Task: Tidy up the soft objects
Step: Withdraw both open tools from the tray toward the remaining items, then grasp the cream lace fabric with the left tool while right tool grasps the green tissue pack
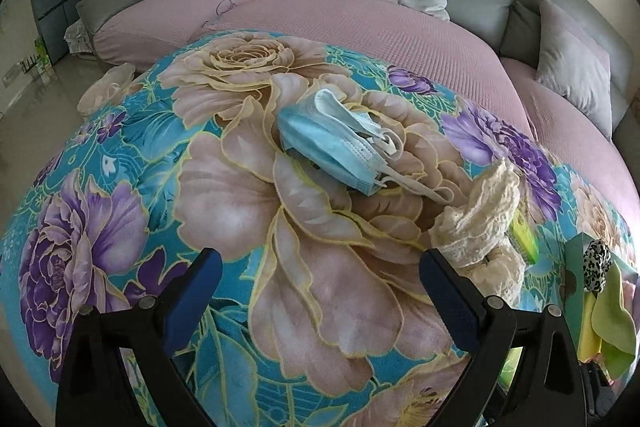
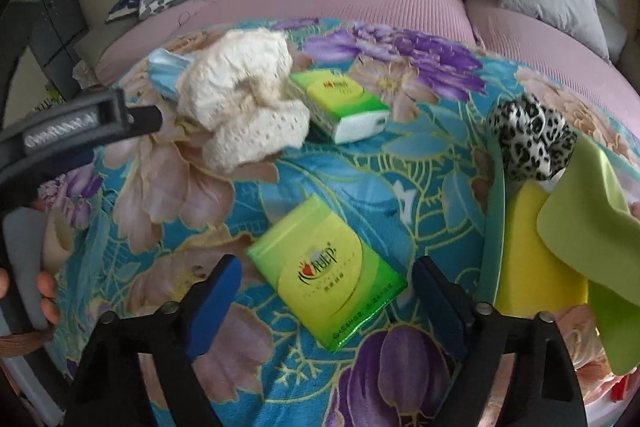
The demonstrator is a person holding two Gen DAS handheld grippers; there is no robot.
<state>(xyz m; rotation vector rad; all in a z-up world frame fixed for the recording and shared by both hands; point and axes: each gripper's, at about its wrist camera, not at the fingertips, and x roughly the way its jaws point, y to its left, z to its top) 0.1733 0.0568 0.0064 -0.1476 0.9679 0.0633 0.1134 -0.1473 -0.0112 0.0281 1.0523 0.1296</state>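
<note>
- The right gripper (image 2: 326,301) hangs with jaws wide apart, the near green tissue pack (image 2: 326,273) between them, untouched.
- That pack lies flat on the floral blanket (image 2: 360,163), long axis running from upper left to lower right.
- A second tissue pack (image 2: 340,105) lies beside the cream lace cloth (image 2: 244,99).
- The left gripper (image 1: 320,277) has jaws open, empty, short of the blue face masks (image 1: 332,139).

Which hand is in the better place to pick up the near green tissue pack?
Right. The right tongs stand open with the near tissue pack just ahead of them. The left tongs face the blue masks instead.
</note>
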